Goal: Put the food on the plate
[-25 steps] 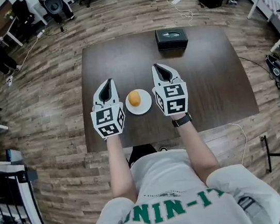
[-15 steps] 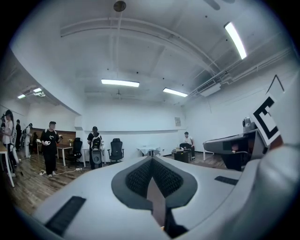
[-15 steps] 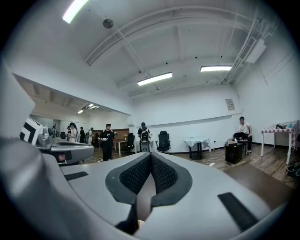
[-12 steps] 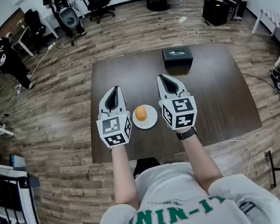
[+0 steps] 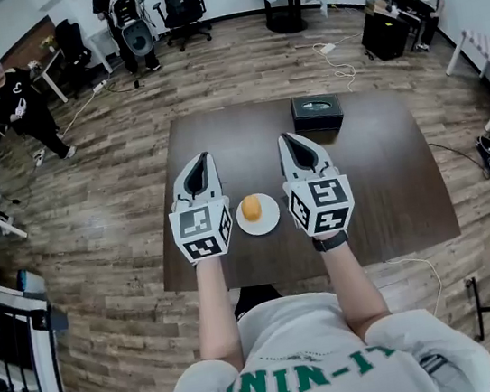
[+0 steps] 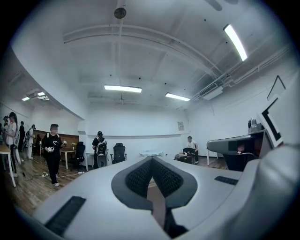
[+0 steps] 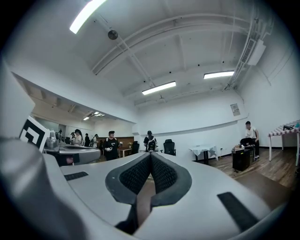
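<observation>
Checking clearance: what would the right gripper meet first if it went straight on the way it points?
Probably nothing near. The shut right gripper points level above the table; the black box ahead seems to sit below its line, though height is unclear.

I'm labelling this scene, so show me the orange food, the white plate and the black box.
orange food (image 5: pixel 251 207), head view, middle of its top.
white plate (image 5: pixel 271 220), head view, bare rim right of the food.
black box (image 5: pixel 317 112), head view, centre of its lid.
</observation>
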